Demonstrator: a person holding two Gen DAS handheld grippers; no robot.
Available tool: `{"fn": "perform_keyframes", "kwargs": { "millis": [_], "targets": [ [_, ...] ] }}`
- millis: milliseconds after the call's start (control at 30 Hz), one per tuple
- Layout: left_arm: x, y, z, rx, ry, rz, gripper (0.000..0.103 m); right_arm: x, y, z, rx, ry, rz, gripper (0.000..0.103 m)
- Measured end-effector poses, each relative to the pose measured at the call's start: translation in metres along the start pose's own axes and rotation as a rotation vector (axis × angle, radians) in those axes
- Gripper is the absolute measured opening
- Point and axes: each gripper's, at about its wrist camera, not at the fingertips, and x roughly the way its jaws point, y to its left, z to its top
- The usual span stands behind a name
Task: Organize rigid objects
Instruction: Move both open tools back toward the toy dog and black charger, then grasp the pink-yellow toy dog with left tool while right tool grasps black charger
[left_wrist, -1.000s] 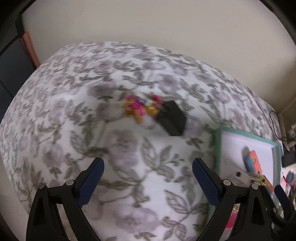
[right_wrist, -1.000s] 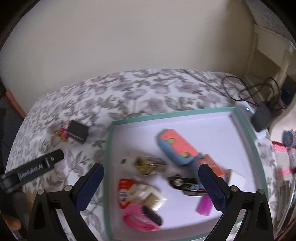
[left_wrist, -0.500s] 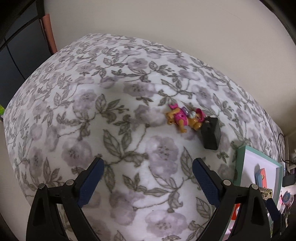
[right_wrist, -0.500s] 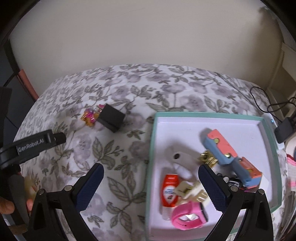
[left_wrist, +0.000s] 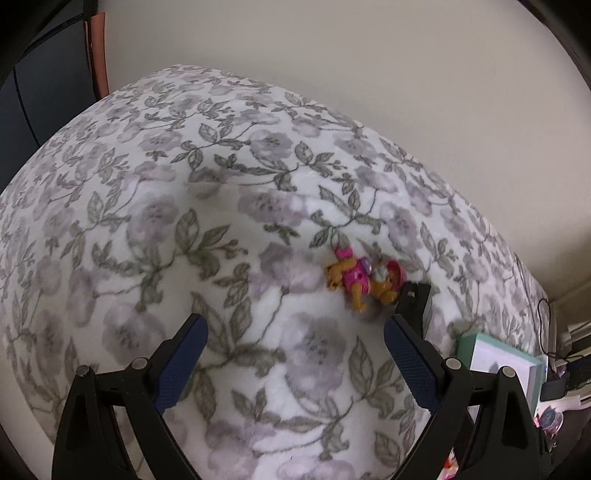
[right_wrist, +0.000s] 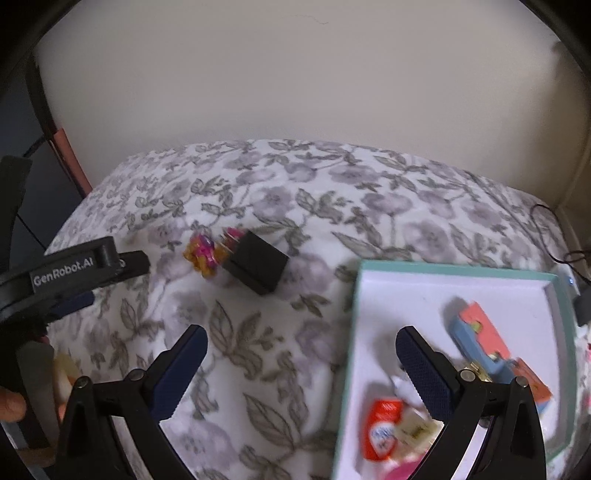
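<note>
Here, several items already lie in the teal-rimmed tray (right_wrist: 554, 291). A pink-and-orange toy figure (left_wrist: 360, 278) and a black box (right_wrist: 256, 266), touching, remain on the floral cloth (left_wrist: 221, 221). Left gripper (left_wrist: 295, 350) and right gripper (right_wrist: 301, 360) gape, empty.

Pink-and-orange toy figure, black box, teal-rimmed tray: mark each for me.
Pink-and-orange toy figure (left_wrist: 356, 278), left wrist view, on its pink torso.
Black box (right_wrist: 258, 264), right wrist view, on its top face.
Teal-rimmed tray (right_wrist: 458, 266), right wrist view, on its far rim.

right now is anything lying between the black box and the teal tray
No. In the right wrist view, only bare floral cloth separates the black box from the teal tray. The toy figure sits on the box's far side.
</note>
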Motion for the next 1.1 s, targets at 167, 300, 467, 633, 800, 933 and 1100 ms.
{"fn": "perform_keyframes", "kwargs": {
  "millis": [167, 300, 467, 633, 800, 933, 1100],
  "targets": [
    [0.019, 0.004, 0.011, -0.021, 0.045, -0.004, 0.096, 0.024, 0.011, 0.013, -0.009, 0.005, 0.034, 0.103],
    [0.037, 0.011, 0.021, -0.077, 0.078, -0.018, 0.096, 0.043, 0.018, 0.02, -0.008, 0.017, 0.062, 0.103],
    [0.052, 0.018, 0.033, -0.119, 0.094, -0.053, 0.096, 0.065, 0.023, 0.026, 0.012, 0.041, 0.093, 0.103],
    [0.067, 0.021, 0.04, -0.142, 0.121, -0.099, 0.096, 0.083, 0.018, 0.03, 0.054, 0.049, 0.124, 0.103],
    [0.079, 0.012, 0.04, -0.129, 0.14, -0.13, 0.096, 0.093, 0.018, 0.032, 0.066, 0.051, 0.144, 0.103],
    [0.084, 0.001, 0.041, -0.097, 0.147, -0.148, 0.096, 0.1, 0.018, 0.032, 0.072, 0.051, 0.164, 0.103],
    [0.09, -0.01, 0.041, -0.063, 0.148, -0.142, 0.096, 0.103, 0.017, 0.032, 0.083, 0.048, 0.177, 0.101]
  ]
}}
